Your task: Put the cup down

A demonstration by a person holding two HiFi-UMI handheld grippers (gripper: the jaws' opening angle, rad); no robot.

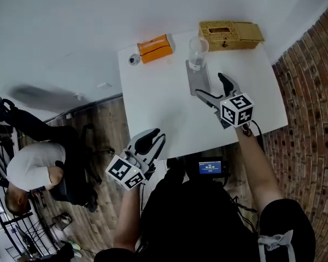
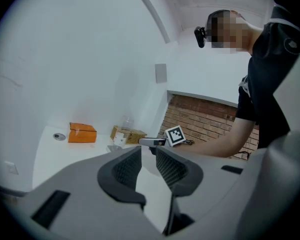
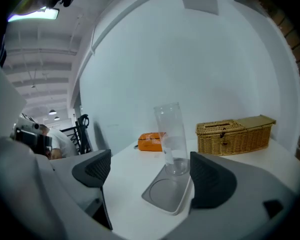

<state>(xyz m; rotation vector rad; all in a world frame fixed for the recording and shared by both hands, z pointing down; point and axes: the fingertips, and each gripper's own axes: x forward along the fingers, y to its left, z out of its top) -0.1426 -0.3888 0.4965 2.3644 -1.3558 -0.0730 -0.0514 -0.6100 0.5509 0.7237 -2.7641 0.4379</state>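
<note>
1. We see the cup (image 1: 197,52), clear and upright, standing on the far end of a flat grey tray (image 1: 198,79) on the white worktop (image 1: 164,108).
2. In the right gripper view the cup (image 3: 172,139) rises just beyond a round recess in the tray (image 3: 165,194), and nothing grips it.
3. Our right tool (image 1: 210,86) is released. In its own view the jaws of the right tool (image 3: 150,159) stand wide apart, with the cup ahead of them and touching neither.
4. The near end of the tray lies between those jaws. We cannot tell whether either jaw touches it.
5. Our left tool (image 1: 154,138) hangs at the near edge of the worktop, well apart from the cup.
6. In the left gripper view the jaws of the left tool (image 2: 148,156) are only a narrow gap apart, with nothing between them.
7. An orange box (image 1: 154,48) lies at the far edge of the worktop, left of the cup, with a small round disc (image 1: 134,59) just beside it.
8. A wicker box (image 1: 229,34) sits at the far edge, just right of the cup. It shows behind the cup in the right gripper view too (image 3: 235,134).
9. From the left gripper view we make out the orange box (image 2: 82,133), the disc (image 2: 59,136), the wicker box (image 2: 128,135) and, faintly, the cup (image 2: 126,124).
10. A brick wall (image 1: 311,81) runs along the right of the worktop.
11. Another person (image 1: 30,173) sits off to the left, away from the worktop.
</note>
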